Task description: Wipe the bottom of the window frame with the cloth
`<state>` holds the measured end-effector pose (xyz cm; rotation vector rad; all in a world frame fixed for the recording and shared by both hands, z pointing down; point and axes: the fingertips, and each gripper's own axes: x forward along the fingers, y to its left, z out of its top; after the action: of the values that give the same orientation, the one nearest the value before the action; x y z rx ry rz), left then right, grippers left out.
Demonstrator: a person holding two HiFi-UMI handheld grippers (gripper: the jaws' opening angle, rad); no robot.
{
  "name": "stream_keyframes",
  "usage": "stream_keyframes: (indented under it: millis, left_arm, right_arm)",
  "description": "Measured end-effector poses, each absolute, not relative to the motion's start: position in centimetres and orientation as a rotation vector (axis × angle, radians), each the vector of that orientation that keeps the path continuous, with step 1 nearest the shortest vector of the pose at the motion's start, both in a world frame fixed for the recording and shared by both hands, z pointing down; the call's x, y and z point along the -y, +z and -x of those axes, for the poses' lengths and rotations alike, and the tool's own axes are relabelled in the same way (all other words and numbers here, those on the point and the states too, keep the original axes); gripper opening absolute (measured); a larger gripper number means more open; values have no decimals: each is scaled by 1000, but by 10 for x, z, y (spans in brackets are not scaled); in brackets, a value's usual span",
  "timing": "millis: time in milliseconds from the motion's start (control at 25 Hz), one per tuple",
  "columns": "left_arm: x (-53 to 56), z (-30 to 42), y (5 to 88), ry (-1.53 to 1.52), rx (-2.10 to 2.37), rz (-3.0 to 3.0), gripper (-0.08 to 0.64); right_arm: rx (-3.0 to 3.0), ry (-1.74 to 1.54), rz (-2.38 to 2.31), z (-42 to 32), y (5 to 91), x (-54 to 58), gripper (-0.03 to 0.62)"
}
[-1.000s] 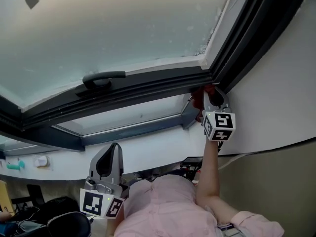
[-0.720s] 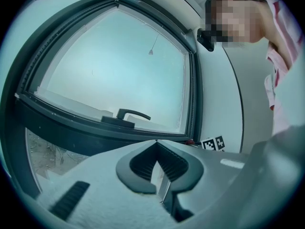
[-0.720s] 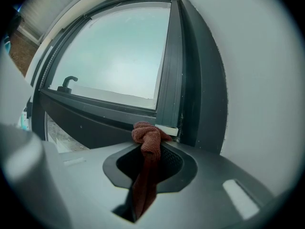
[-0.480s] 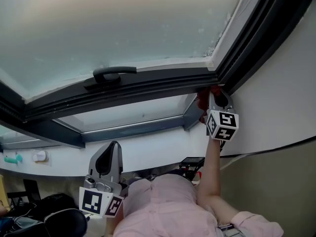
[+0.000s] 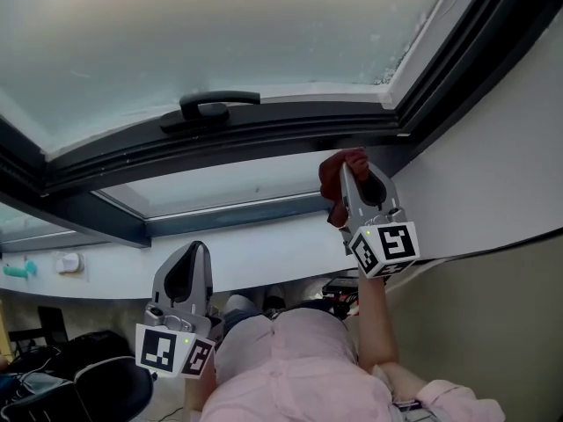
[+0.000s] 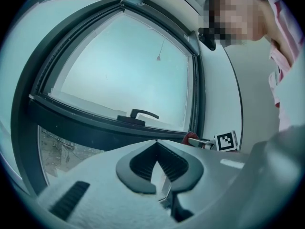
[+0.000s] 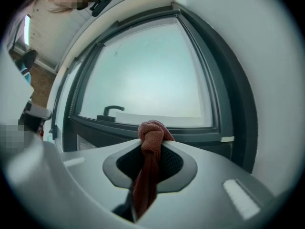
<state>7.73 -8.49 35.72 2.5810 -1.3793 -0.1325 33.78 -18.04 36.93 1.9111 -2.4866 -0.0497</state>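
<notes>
A red-brown cloth [image 5: 333, 176] is bunched at the tip of my right gripper [image 5: 350, 170], which is shut on it. The same cloth [image 7: 151, 136] pokes out above the jaws in the right gripper view and hangs down between them. This gripper sits just below the dark bottom bar of the window frame [image 5: 290, 139], near its right corner, a little apart from it. My left gripper [image 5: 186, 266] hangs low at the left, away from the window, shut with nothing in it [image 6: 157, 149]. A black window handle [image 5: 211, 106] sits on the bar.
A white wall [image 5: 493, 174] runs down the right side of the window. A lower pane and white sill [image 5: 255, 253] lie below the frame bar. The person's pink-sleeved arm and shoulder [image 5: 299, 359] fill the bottom middle. Dark chairs and clutter [image 5: 79, 376] sit lower left.
My right gripper with the cloth has come down and left, away from the frame's right corner. The left gripper stayed low at the left.
</notes>
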Motion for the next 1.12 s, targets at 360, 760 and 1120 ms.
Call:
stream_keyframes:
  millis: [360,760,1120]
  left_arm:
    - [58,-31,344,-160,1299,-2654,0]
    - [11,74,336,-94,1270,-2703,0]
    - [-13,121,333,-124,1280,-2710,0]
  right_arm:
    - [2568,-121,-1784,-236,339,121,66]
    - [2525,-122,-1763,-105,338,46,66]
    - [2570,-87,-1656,-33,342,-1,64]
